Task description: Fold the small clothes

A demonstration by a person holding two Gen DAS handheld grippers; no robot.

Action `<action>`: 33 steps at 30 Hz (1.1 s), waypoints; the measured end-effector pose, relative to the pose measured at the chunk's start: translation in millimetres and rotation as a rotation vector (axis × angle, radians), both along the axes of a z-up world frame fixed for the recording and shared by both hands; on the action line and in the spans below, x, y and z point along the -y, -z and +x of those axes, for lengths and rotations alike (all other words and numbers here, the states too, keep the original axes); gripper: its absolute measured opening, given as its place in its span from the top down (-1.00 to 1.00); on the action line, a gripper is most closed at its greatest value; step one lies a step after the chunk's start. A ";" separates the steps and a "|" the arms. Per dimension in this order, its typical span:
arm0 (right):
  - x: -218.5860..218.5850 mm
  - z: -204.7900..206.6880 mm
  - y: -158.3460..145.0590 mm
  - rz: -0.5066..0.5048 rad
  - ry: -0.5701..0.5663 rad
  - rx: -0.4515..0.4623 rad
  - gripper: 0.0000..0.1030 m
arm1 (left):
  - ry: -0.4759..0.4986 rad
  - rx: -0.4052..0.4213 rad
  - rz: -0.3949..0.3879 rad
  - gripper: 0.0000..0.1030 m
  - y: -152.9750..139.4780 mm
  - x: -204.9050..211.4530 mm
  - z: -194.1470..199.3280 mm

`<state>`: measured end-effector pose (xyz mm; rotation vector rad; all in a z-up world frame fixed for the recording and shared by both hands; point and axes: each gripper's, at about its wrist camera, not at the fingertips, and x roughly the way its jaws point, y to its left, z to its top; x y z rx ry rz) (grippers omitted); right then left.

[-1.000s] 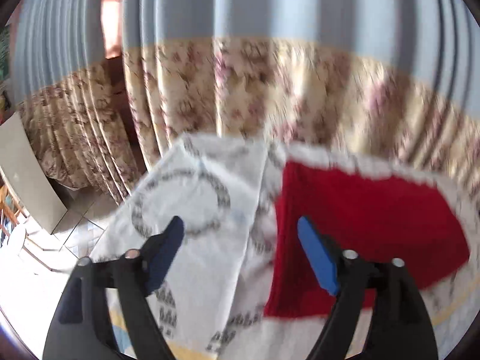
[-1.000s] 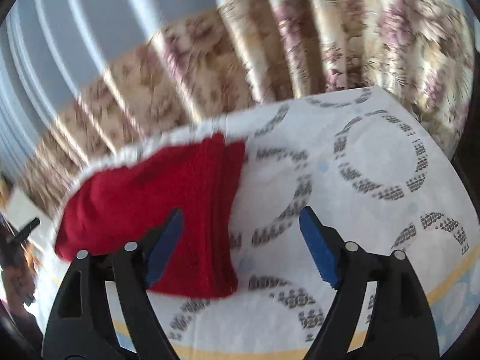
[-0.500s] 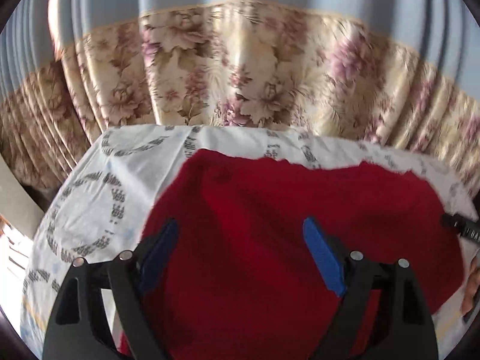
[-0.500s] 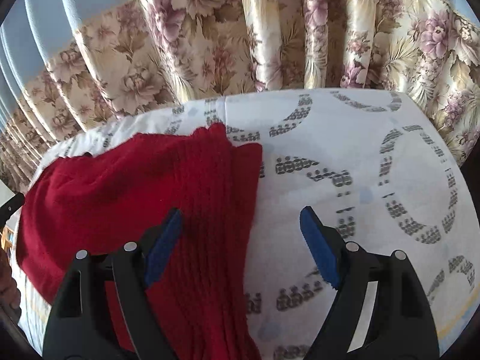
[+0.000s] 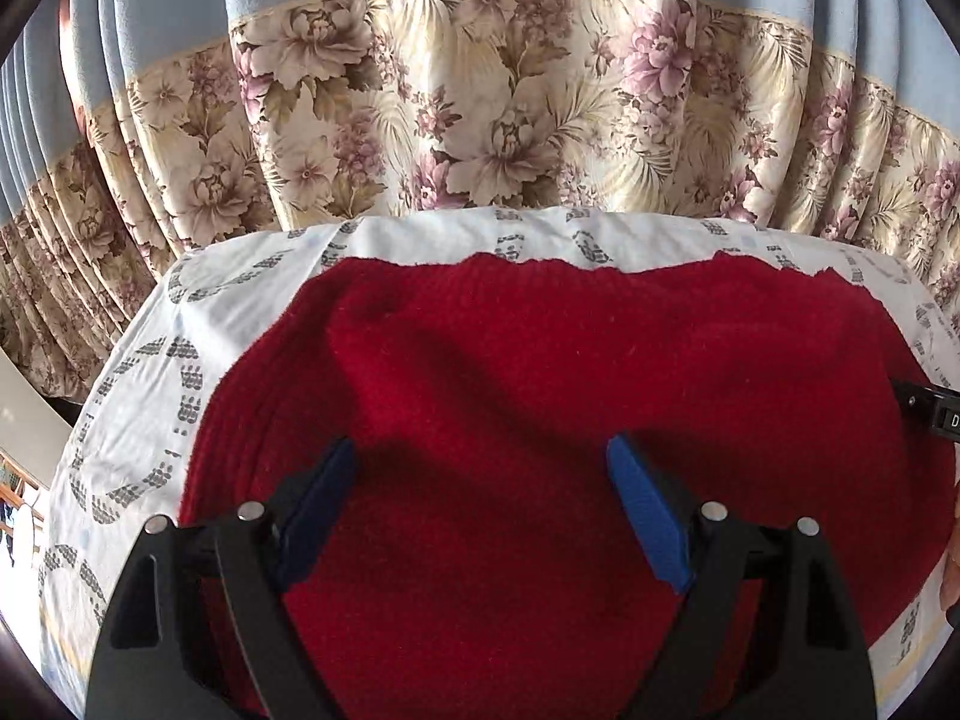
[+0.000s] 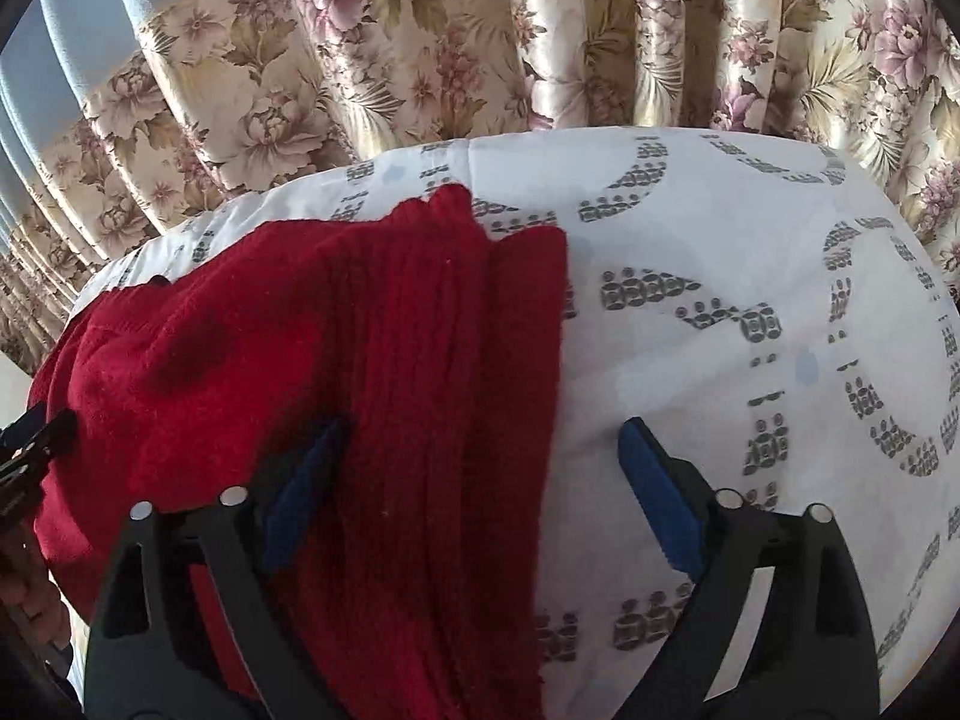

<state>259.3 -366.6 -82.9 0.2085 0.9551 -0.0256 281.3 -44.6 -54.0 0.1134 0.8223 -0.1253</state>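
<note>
A red knitted garment [image 5: 540, 372] lies spread on a table under a white cloth printed with grey rings [image 5: 138, 372]. My left gripper [image 5: 480, 450] hangs open just above the garment's middle, nothing between its blue pads. In the right wrist view the same red garment [image 6: 360, 348] fills the left half, its ribbed right edge running down the picture. My right gripper [image 6: 480, 432] is open and straddles that edge, left pad over red knit, right pad over the white cloth [image 6: 750, 252]. The right gripper's tip [image 5: 927, 414] shows at the left view's right edge.
A floral curtain with a blue upper part [image 5: 480, 90] hangs close behind the table's far edge. The table's rounded left edge [image 5: 66, 480] drops to the floor. The other gripper's black tip [image 6: 36, 438] and a hand [image 6: 24, 594] show at the right view's left edge.
Both grippers have swung in over the table and dropped lower. The left one moved from beside the garment to above its middle. The right one came closer to its right edge.
</note>
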 end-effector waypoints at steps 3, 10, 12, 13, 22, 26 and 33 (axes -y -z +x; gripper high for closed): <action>-5.8 -0.3 -0.9 -0.001 -0.017 0.005 -0.43 | 0.009 0.002 -0.003 -0.66 0.2 4.6 -2.6; -15.6 -2.9 -5.5 0.037 -0.069 0.031 0.27 | 0.031 0.012 -0.016 -0.66 -2.6 19.3 -8.4; -23.6 -4.0 -8.3 -0.004 -0.068 0.046 0.41 | 0.043 0.013 -0.026 -0.66 -3.6 26.0 -10.8; -25.2 -4.3 -9.0 -0.012 -0.066 0.051 0.43 | 0.048 0.012 -0.025 -0.66 -3.1 29.1 -11.8; -11.3 -9.8 -27.2 0.086 -0.053 0.100 0.52 | -0.010 -0.032 -0.027 -0.75 8.1 38.4 2.7; -12.7 -17.6 -50.1 0.154 -0.072 0.151 0.52 | -0.006 -0.024 -0.009 -0.80 10.9 38.2 2.5; -34.1 -22.7 -75.0 0.219 -0.102 0.191 0.52 | -0.001 -0.017 0.012 -0.94 15.5 35.2 7.1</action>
